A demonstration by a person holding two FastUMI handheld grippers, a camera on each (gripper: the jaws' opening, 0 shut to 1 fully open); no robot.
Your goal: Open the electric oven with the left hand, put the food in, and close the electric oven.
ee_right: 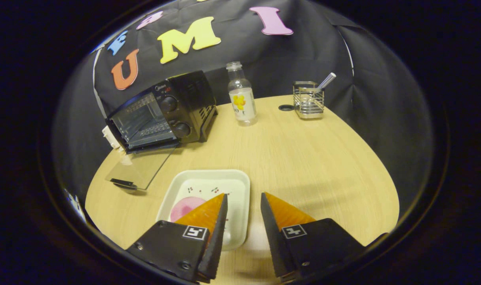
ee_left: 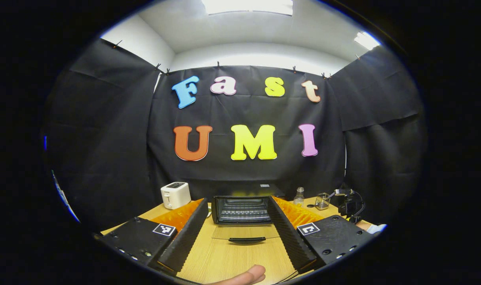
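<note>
**Oven open, food not yet lifted**

The right gripper (ee_right: 242, 198) hung over the white tray (ee_right: 240, 186) near the table's (ee_right: 303, 158) front edge, its jaws moderately apart and gripping nothing. Its left finger covered part of the pink food (ee_right: 185, 206) on the tray; the right one stood past the tray's rim. Whether either finger touched the tray could not be told.

The left gripper (ee_left: 240, 233) was spread wide and empty, pointed at the electric oven (ee_left: 242, 209) from well back. The oven sat towards the table's far left side, its glass door (ee_left: 244, 237) dropped flat onto the tabletop with the handle (ee_left: 247, 239) nearest the front edge.

Beyond stood a toaster (ee_left: 175, 194), a bottle (ee_right: 241, 97) and a wire holder (ee_right: 308, 99) along the back edge.

Opening looked done; picking up the food seemed the step in hand. The next move would likely call for the right jaws to take hold of the tray's near rim, then carry it level over the lowered door onto the rack.
</note>
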